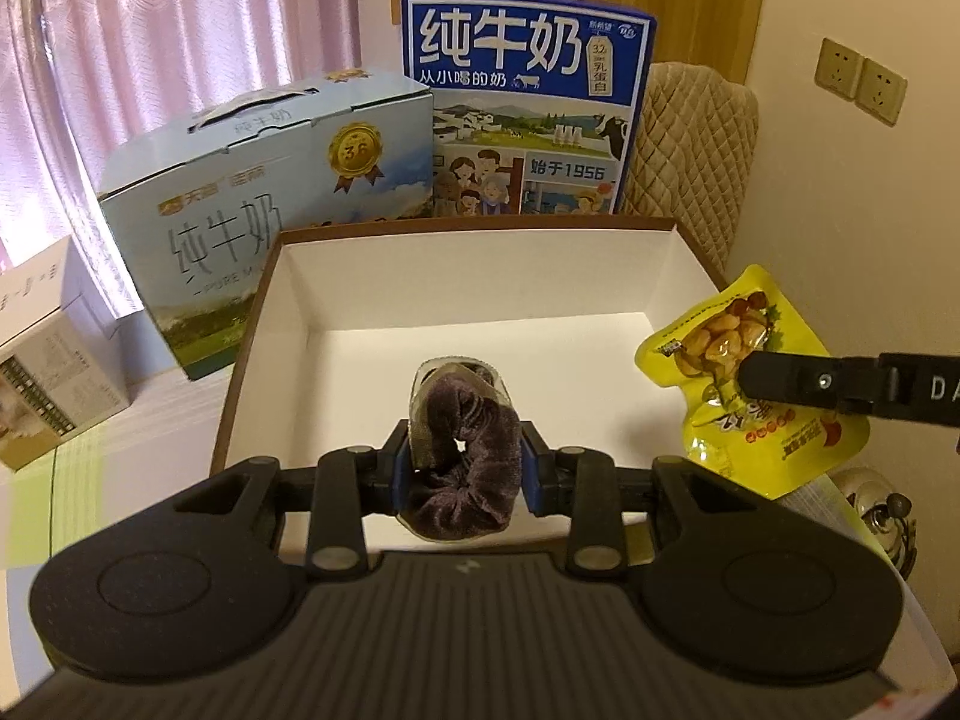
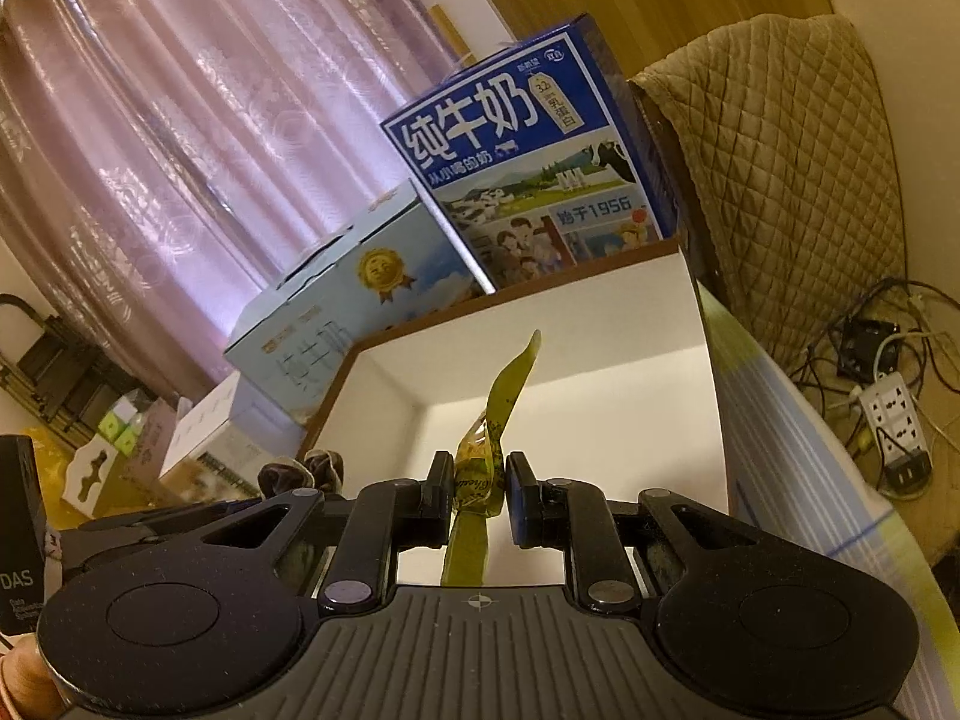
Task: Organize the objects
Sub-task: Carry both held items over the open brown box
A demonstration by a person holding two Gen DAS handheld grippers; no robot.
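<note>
Both loads hung over the open white box, evidently for dropping in: the left gripper clamped on a scrunchie, the right gripper pinching a yellow snack packet.

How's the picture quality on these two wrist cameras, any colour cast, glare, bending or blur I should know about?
Left wrist view: warm yellowish cast, dark fisheye corners, the white box rim bowed; the scrunchie in the left gripper is sharp. Right wrist view: horizon strongly tilted, the backlit curtain glares pink, the yellow snack packet shows edge-on in the right gripper, and frame edges smear.
</note>
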